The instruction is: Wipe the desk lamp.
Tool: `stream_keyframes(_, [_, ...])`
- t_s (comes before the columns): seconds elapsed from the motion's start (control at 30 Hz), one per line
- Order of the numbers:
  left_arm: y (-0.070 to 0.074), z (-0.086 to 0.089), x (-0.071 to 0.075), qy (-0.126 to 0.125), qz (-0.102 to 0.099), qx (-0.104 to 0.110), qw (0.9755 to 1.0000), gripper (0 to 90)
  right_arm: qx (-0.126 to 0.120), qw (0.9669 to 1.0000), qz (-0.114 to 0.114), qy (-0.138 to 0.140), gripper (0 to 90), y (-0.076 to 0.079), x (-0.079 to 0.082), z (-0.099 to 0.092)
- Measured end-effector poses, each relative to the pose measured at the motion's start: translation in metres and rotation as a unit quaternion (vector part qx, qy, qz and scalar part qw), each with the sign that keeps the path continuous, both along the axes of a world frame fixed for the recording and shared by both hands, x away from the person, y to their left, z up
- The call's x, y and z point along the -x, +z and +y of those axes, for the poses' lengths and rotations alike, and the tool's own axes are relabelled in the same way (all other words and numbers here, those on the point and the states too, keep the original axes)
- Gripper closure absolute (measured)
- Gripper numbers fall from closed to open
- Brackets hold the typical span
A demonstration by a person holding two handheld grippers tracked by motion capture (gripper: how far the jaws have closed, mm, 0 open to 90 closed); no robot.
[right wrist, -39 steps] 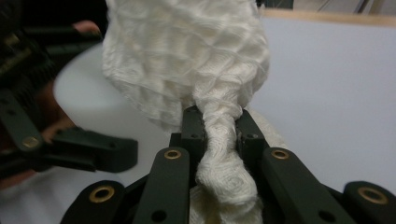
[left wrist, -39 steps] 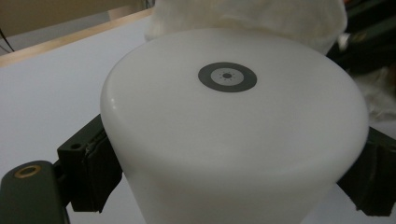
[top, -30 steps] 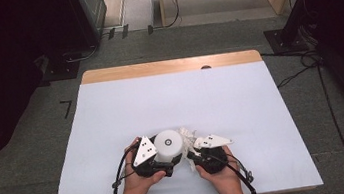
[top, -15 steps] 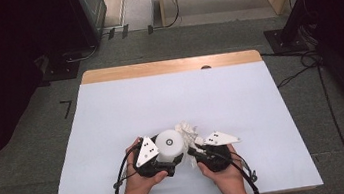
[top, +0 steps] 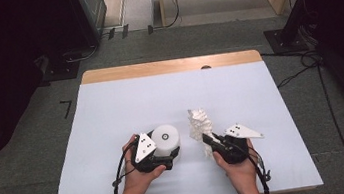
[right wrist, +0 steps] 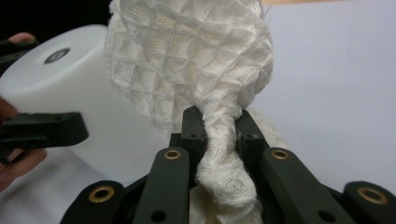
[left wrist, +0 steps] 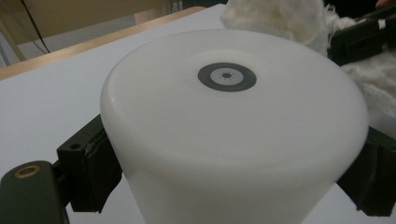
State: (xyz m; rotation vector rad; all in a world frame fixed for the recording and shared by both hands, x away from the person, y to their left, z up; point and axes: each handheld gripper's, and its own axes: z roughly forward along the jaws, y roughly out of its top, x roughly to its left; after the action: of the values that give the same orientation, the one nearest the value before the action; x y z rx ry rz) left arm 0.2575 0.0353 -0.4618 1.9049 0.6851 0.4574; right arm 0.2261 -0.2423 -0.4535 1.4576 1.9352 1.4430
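White tabletop [top: 112,115] carries the work near its 6 o'clock edge. Left gripper [top: 165,154] clamps the white cup [top: 166,137] upside down, likely to steady it. At its 3 o'clock, right gripper [top: 205,139] pinches the waffle cloth [top: 198,122], lifted off the surface, probably for wiping.

The far half of the surface [top: 169,92] lies bare, open for passing. Near the front edge, the white cup [top: 166,137] and the bunched white cloth [top: 198,122] stand near each other, a narrow gap between.
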Motion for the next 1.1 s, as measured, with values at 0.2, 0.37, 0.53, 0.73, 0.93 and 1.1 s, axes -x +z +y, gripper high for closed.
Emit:
stream_keyframes(0.2, [0.005, 0.004, 0.009, 0.031, -0.015, 0.014, 0.9993, 2.6, 0.027, 0.9981, -0.022, -0.05, 78.0, 0.007, 0.0, -0.011])
stream_keyframes(0.37, [0.004, 0.002, 0.02, 0.067, -0.015, 0.01, 0.9976, 0.4, 0.045, 0.997, -0.02, -0.061, 77.9, 0.004, -0.003, -0.01])
stream_keyframes(0.53, [-0.004, -0.017, 0.029, 0.123, 0.001, -0.013, 0.9923, 0.2, 0.064, 0.9964, -0.016, -0.053, 77.9, -0.003, -0.003, 0.001])
stream_keyframes(0.73, [-0.003, -0.014, 0.025, 0.123, 0.008, -0.017, 0.9922, 8.2, 0.075, 0.9963, -0.004, -0.04, 77.8, -0.011, -0.003, 0.01])
stream_keyframes(0.93, [0.002, -0.005, 0.02, 0.083, 0.006, -0.004, 0.9965, 8.4, 0.155, 0.9854, -0.024, -0.065, 77.8, -0.013, -0.002, 0.017])
stream_keyframes(1.1, [0.008, -0.007, 0.024, 0.037, -0.008, 0.013, 0.9992, 8.4, 0.248, 0.9661, -0.029, -0.066, 77.9, -0.023, -0.004, 0.03])
